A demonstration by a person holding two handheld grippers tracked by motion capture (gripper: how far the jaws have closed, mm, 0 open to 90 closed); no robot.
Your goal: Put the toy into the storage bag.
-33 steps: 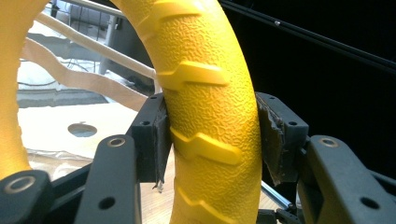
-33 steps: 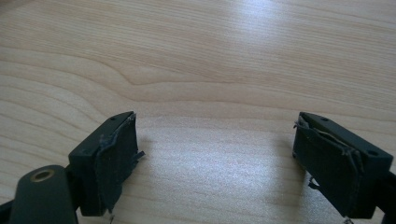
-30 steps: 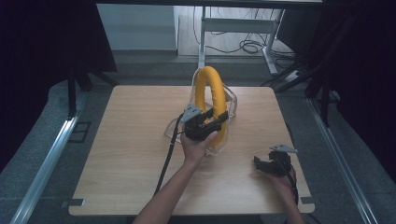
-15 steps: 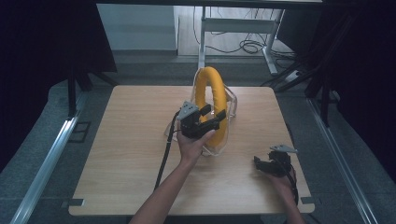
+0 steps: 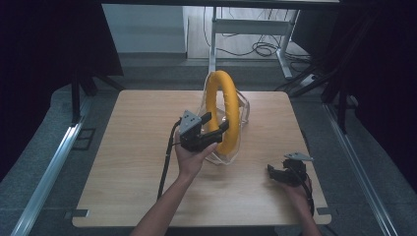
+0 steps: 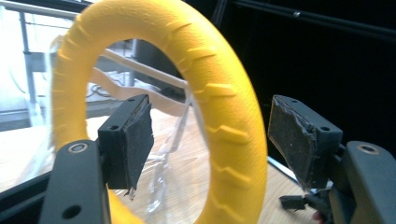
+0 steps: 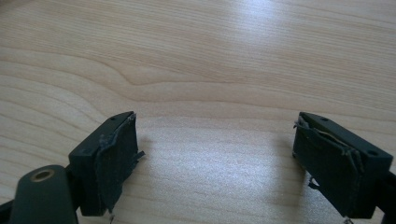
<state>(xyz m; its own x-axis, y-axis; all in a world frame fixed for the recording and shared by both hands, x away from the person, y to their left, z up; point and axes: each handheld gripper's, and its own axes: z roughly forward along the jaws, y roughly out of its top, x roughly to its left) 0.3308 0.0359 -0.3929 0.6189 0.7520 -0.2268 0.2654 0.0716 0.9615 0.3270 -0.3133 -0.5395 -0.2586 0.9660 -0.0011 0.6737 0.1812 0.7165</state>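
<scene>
A yellow ribbed ring (image 5: 223, 105) stands upright in a clear plastic shell (image 5: 244, 110) at the middle of the wooden table (image 5: 123, 147). My left gripper (image 5: 218, 121) is open at the ring's near left side, its jaws on either side of the band. In the left gripper view the ring (image 6: 224, 116) runs between the two pads (image 6: 140, 135) with a gap on each side, and the clear shell (image 6: 163, 172) lies behind. My right gripper (image 5: 287, 172) rests near the table's front right, away from the ring. It stands open over bare wood (image 7: 215, 154).
Table edges lie close to the right gripper at the front and right. A metal desk frame with cables (image 5: 255, 29) stands on the floor beyond the table. Dark curtains hang on both sides, and a rail (image 5: 49, 162) runs along the left.
My left gripper has shifted slightly left and back along the ring's near side, and its jaws now stand apart. The ring and the right gripper have not moved.
</scene>
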